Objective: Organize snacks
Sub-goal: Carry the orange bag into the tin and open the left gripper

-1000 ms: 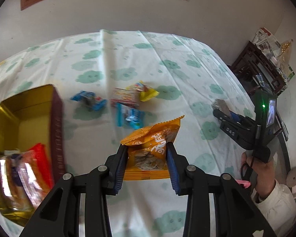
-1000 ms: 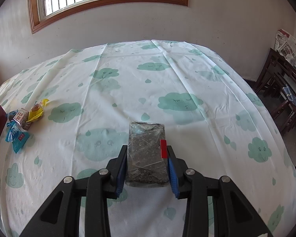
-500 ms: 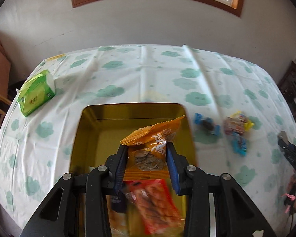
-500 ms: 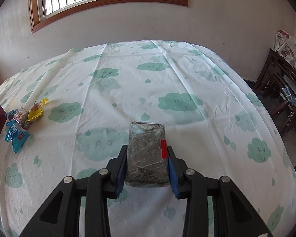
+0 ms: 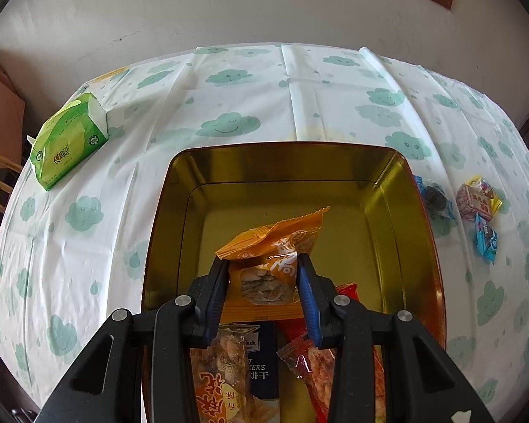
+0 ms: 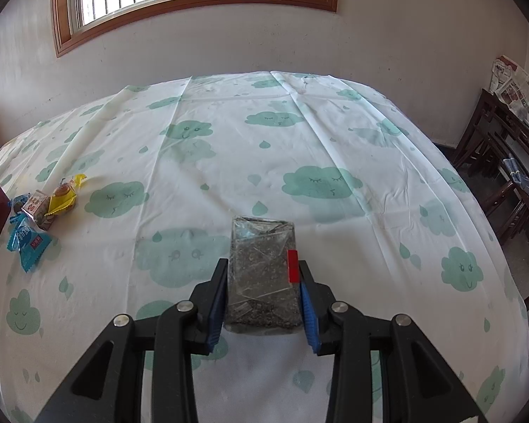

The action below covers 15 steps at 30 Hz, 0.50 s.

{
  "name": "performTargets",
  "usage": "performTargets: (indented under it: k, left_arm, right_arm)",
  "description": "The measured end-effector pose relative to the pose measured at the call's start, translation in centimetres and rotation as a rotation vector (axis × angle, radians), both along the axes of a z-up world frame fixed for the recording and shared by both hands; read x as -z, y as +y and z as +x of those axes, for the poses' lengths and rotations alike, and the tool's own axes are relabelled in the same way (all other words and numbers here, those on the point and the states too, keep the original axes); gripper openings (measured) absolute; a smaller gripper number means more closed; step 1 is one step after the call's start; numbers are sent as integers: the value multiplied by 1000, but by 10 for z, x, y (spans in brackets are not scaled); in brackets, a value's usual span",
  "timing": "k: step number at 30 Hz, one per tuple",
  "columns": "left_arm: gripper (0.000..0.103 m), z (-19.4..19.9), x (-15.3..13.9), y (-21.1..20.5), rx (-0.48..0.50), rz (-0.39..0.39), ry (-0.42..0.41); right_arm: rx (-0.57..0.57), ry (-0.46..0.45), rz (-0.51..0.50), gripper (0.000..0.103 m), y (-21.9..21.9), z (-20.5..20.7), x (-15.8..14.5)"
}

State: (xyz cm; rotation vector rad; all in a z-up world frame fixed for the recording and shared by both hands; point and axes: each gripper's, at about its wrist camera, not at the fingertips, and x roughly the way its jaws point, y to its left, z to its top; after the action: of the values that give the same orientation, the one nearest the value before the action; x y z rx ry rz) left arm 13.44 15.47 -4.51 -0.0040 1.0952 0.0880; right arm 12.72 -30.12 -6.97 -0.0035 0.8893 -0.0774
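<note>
Left gripper point(image 5: 262, 269) was pinching the orange seed packet point(image 5: 273, 264) by its sides, held above the open gold tin point(image 5: 419, 232) on the bench point(image 5: 88, 232), over the bare far half of its floor. To place it well: lower until the packet nearly rests on that clear floor, then release, so it lands flat and clear of the packs below. The tin's near end held a cracker pack point(image 5: 225, 380), a dark blue box point(image 5: 261, 359) and a red snack bag point(image 5: 321, 363). Right gripper point(image 6: 262, 283) was clamped on a clear-wrapped dark block point(image 6: 262, 278) over the bench, well away from the tin. Small candies point(image 5: 476, 211) lay loose just right of the tin.
</note>
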Motion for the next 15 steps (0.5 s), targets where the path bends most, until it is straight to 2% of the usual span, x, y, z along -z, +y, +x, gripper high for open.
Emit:
performTargets:
  k: [11, 15]
  left_arm:
    - [37, 2, 5, 3, -24, -6, 19]
    - [41, 1, 2, 2, -27, 2, 14]
  right_arm:
    - [1, 1, -1, 38, 1, 0, 0]
    - [2, 0, 0, 38, 1, 0, 0]
